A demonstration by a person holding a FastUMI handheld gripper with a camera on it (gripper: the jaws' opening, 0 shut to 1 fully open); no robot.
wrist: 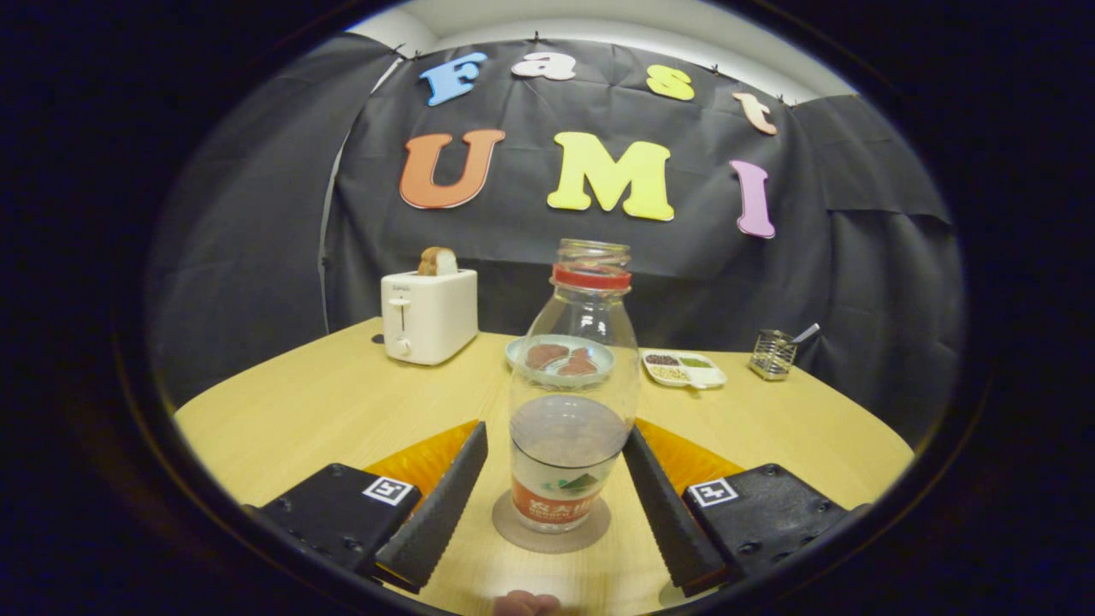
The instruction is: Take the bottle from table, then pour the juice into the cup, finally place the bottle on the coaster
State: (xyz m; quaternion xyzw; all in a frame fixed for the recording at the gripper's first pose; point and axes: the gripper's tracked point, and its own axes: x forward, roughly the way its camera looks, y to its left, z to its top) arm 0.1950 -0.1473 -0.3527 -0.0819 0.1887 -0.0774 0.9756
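Observation:
A clear glass bottle (573, 376) with a red ring at its open neck and an orange and white label stands upright on a round grey-brown coaster (511, 530) on the wooden table (299, 411). A little liquid shows low inside the bottle. My gripper (554, 438) is open, with one finger on each side of the bottle's lower body. The left finger (445, 500) stands a little apart from the glass. The right finger (663, 505) has its tip very near the glass; I cannot tell if it touches.
Beyond the bottle lie a pale plate (518, 351) with brownish food, a white divided tray (684, 370) and a metal mesh holder (772, 353) with a utensil. A white toaster (428, 316) with a bread slice stands at the back left. A small pinkish thing (526, 604) lies nearest me.

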